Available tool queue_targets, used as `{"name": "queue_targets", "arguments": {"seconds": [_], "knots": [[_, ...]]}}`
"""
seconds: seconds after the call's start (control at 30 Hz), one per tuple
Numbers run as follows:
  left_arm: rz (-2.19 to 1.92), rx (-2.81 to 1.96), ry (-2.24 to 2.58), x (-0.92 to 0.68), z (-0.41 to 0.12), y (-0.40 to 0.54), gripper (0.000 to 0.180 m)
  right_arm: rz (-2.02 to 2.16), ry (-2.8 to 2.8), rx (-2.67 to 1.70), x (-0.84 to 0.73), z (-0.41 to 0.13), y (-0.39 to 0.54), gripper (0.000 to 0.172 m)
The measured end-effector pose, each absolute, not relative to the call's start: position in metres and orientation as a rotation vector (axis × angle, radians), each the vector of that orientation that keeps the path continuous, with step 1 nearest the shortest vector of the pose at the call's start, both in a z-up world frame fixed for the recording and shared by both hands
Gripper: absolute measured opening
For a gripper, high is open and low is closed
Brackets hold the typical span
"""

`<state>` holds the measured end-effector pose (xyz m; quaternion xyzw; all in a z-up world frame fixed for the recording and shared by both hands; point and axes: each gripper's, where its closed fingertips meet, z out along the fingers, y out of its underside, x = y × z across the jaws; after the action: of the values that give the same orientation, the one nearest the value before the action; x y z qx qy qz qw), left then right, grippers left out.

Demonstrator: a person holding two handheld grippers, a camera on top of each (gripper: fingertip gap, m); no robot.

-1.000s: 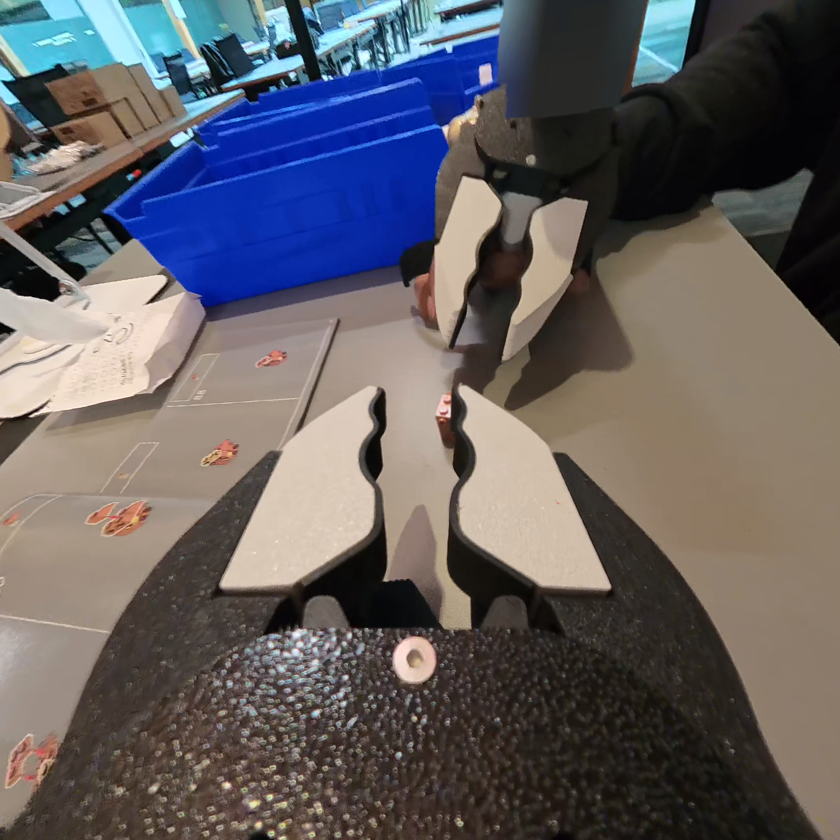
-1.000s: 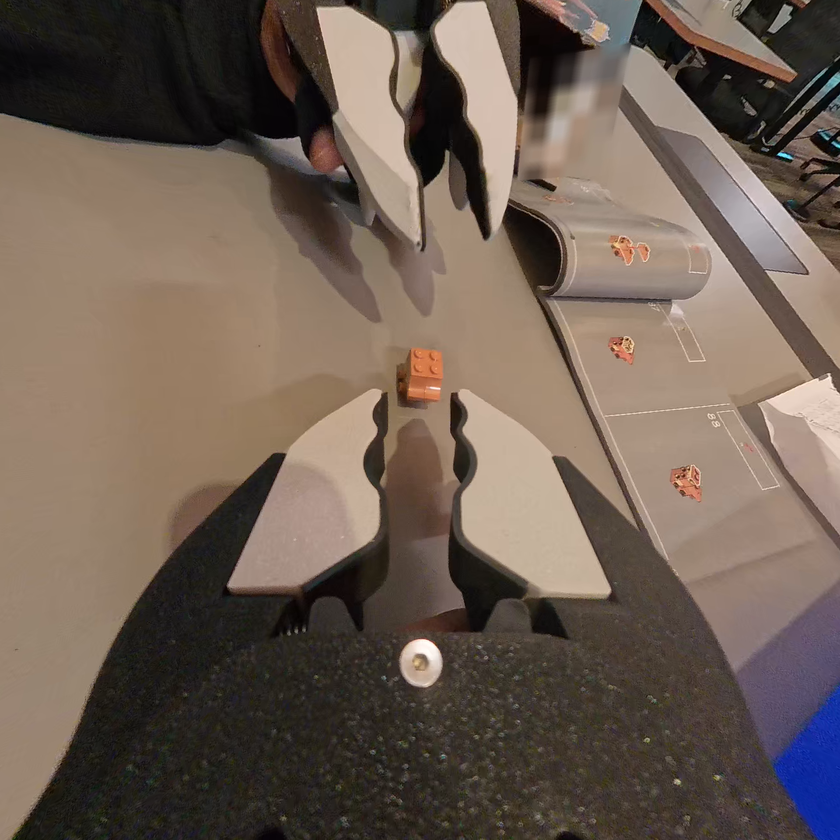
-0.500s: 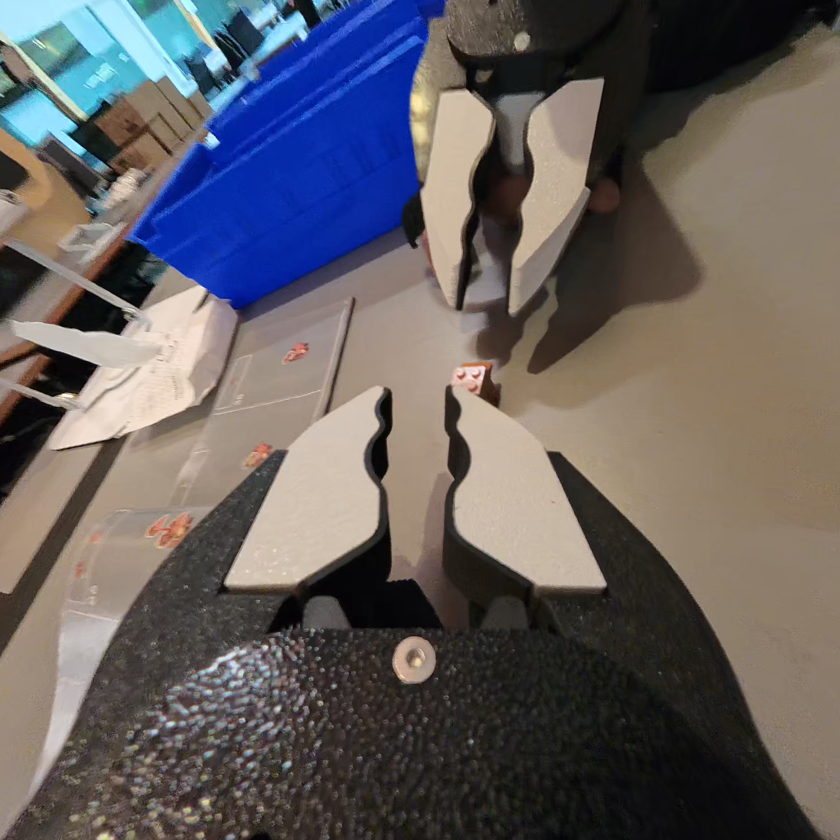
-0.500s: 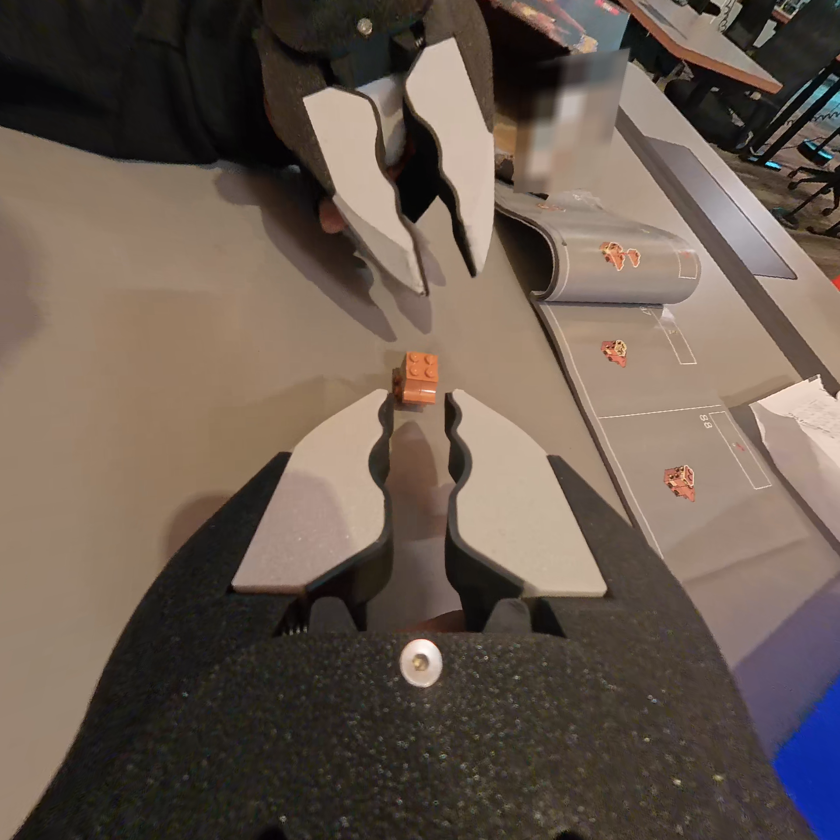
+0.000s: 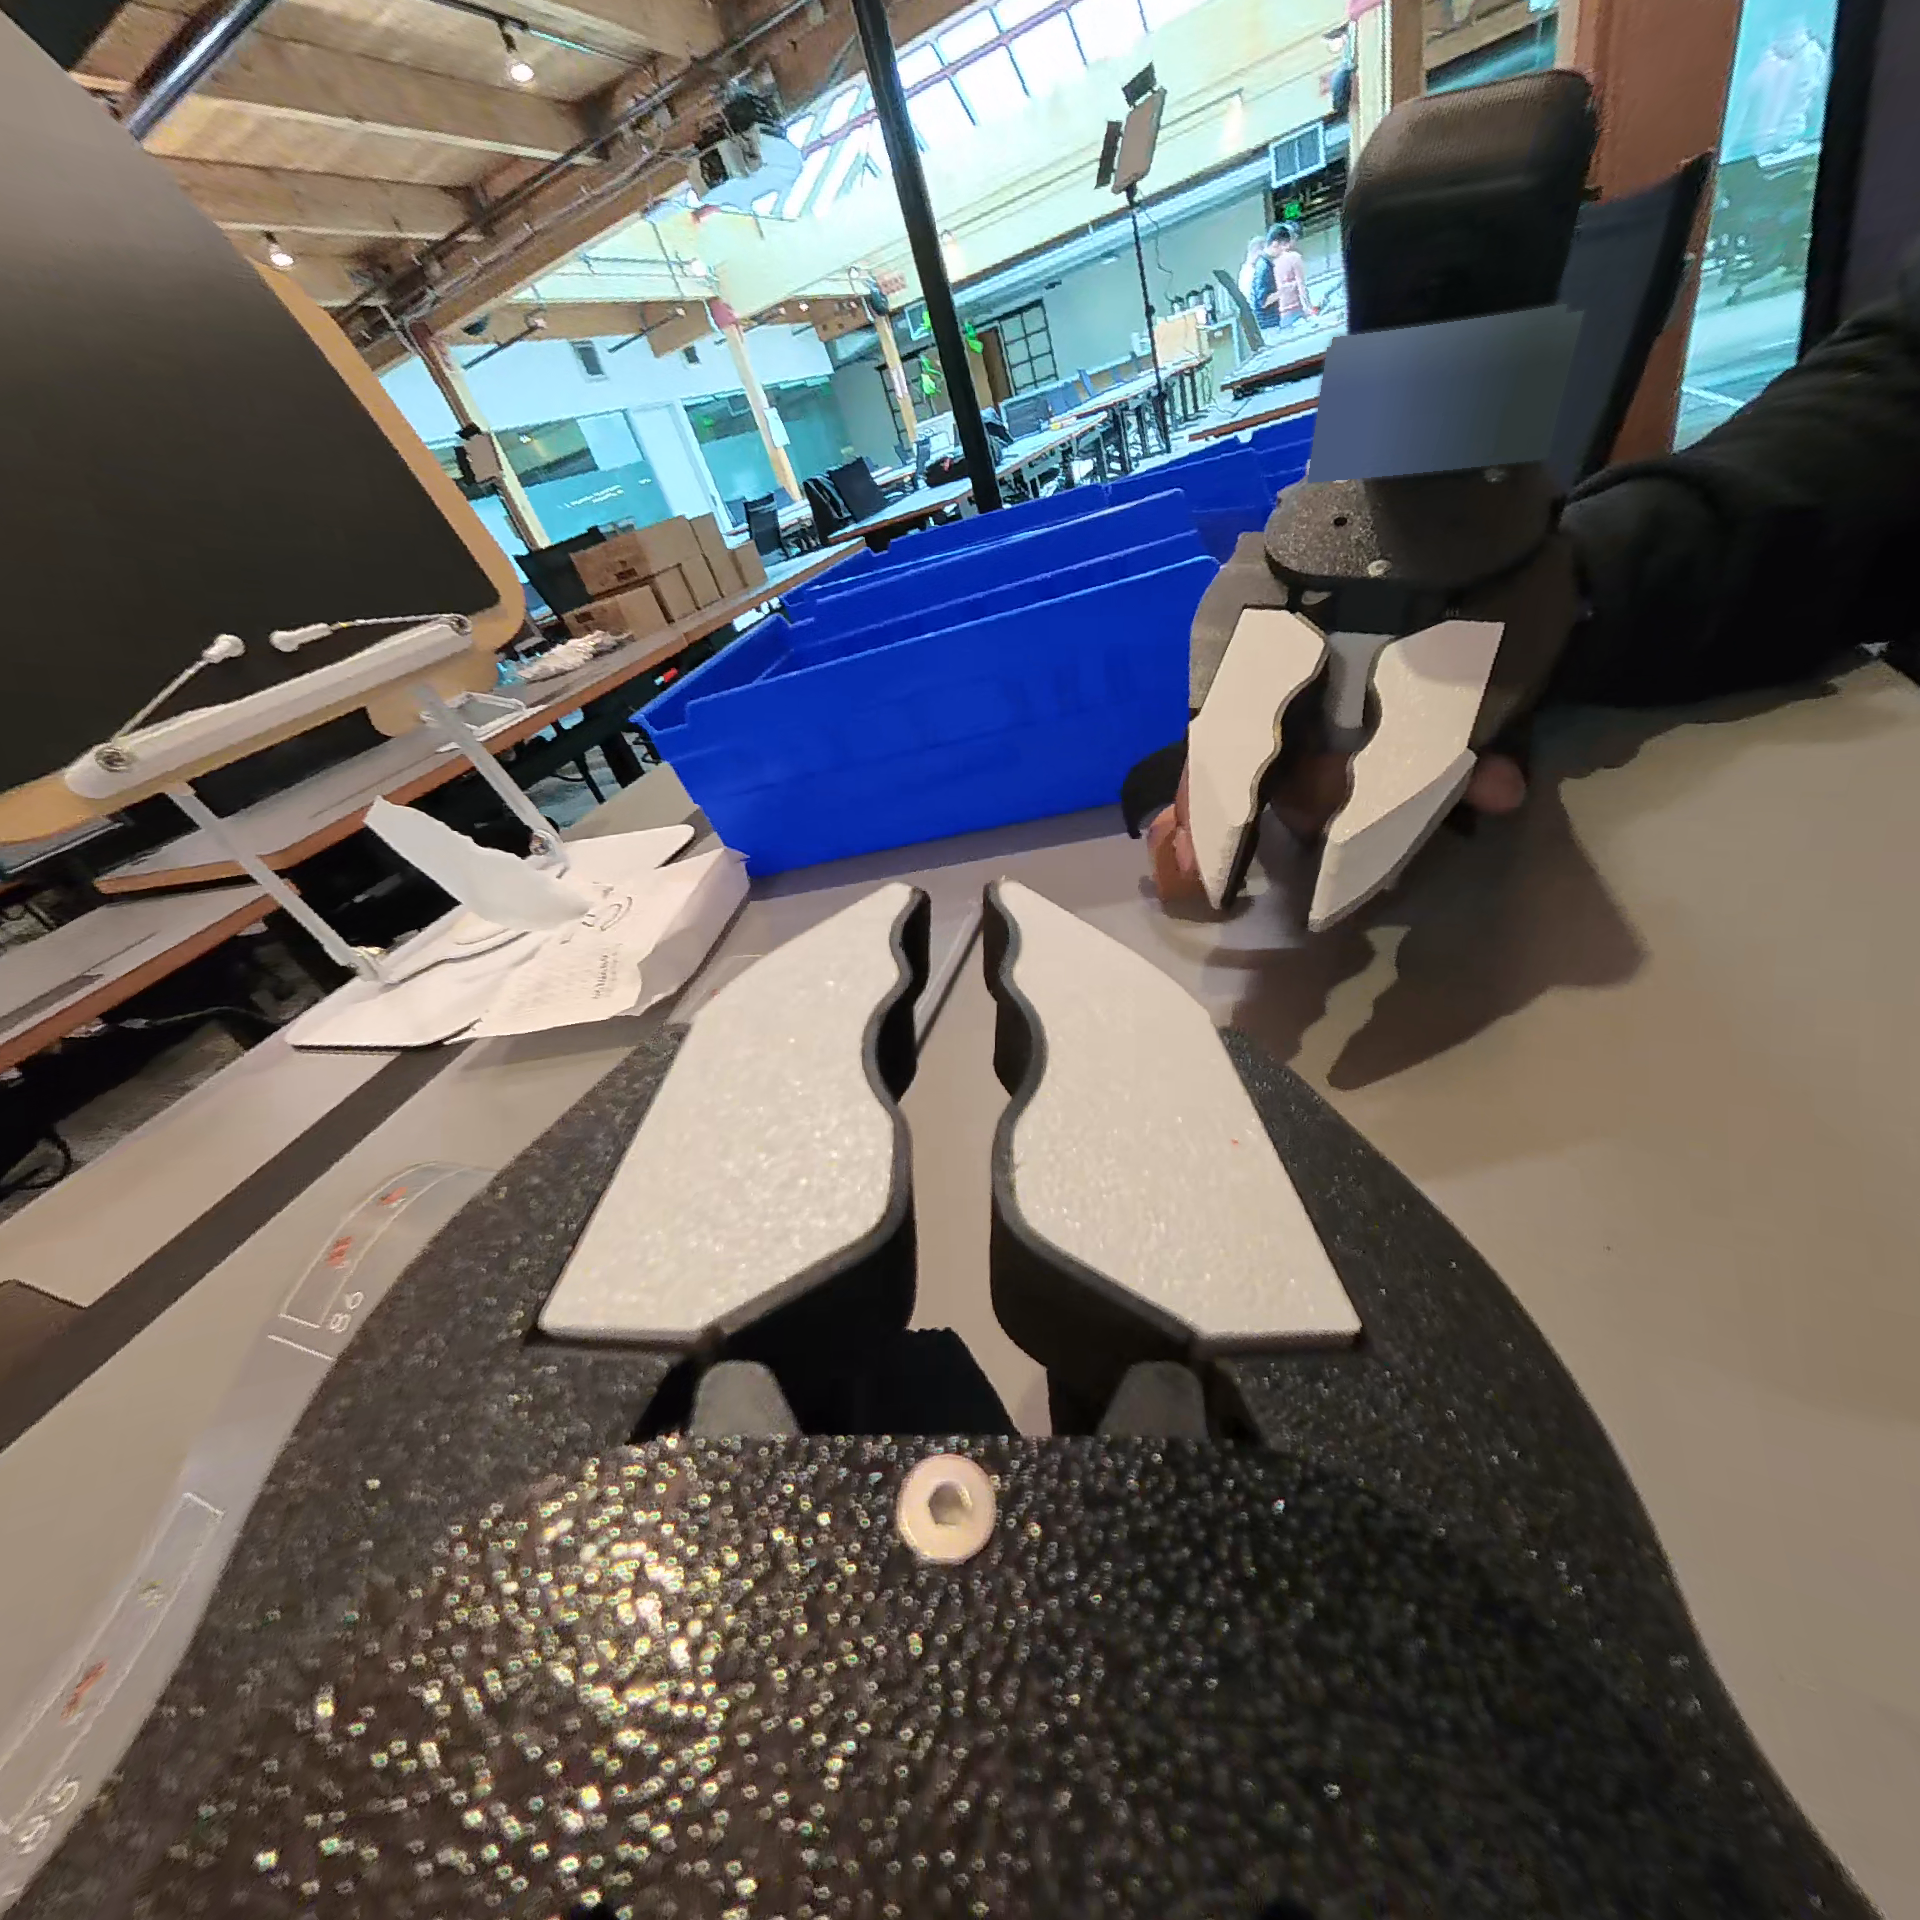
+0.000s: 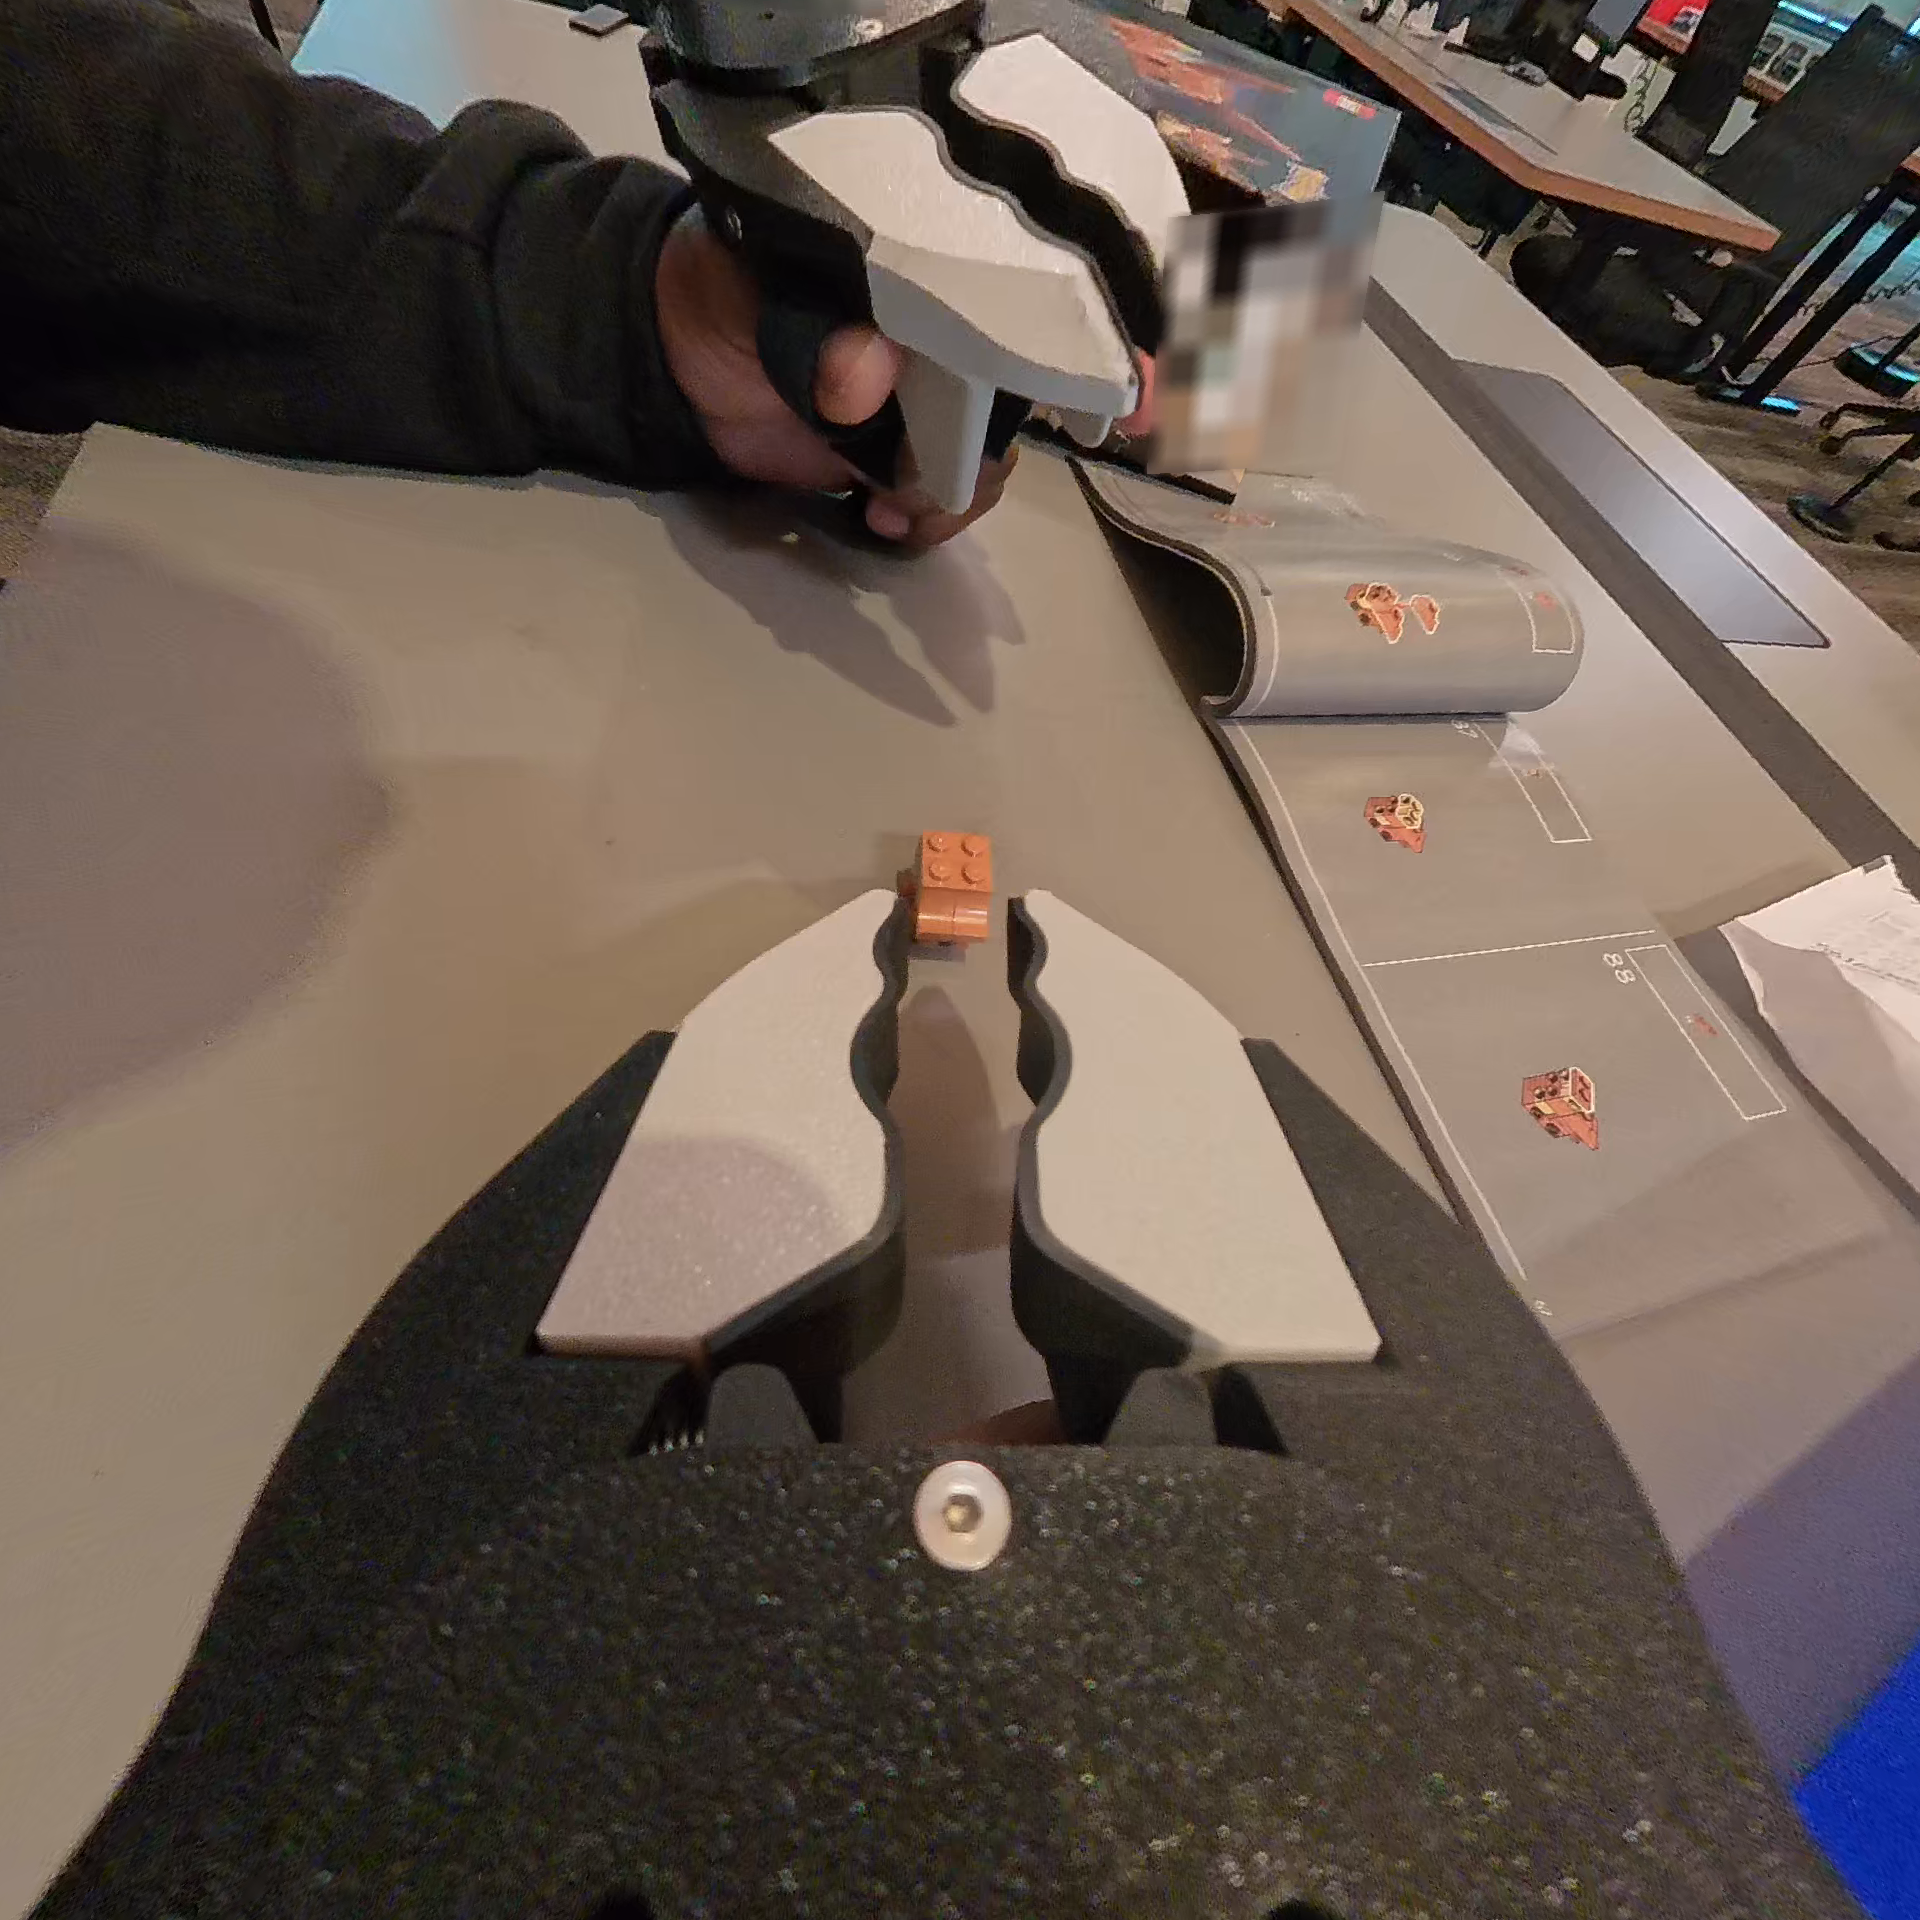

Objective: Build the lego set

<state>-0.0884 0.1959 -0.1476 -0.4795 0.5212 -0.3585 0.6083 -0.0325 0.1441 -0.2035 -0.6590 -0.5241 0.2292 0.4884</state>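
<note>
Right gripper point(image 6: 954, 914) open, orange brick point(image 6: 951, 883) at its tips, unclamped. Left gripper point(image 5: 954, 904) raised, nearly closed, empty.

bare table point(image 6: 436, 790) left (wide), curled mat point(image 6: 1392, 634) right

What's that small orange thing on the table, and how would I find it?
Start at the grey table, left of the printed mat. Just ahead of the right gripper's fingertips sits a small orange studded brick. It is the only real brick on the bare tabletop; the similar shapes nearby are flat pictures on the mat.
</note>
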Motion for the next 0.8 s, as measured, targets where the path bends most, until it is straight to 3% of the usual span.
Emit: {"name": "queue_targets", "arguments": {"seconds": [0.63, 0.8], "knots": [[-0.768, -1.108, 1.212, -0.085, -0.151, 0.198, 0.009, 0.499, -1.299, -1.590, -0.034, -0.207, 0.142, 0.016], [-0.755, -1.109, 1.211, -0.085, -0.151, 0.199, 0.009, 0.704, -1.254, -1.545, -0.041, -0.180, 0.119, 0.017]]}}
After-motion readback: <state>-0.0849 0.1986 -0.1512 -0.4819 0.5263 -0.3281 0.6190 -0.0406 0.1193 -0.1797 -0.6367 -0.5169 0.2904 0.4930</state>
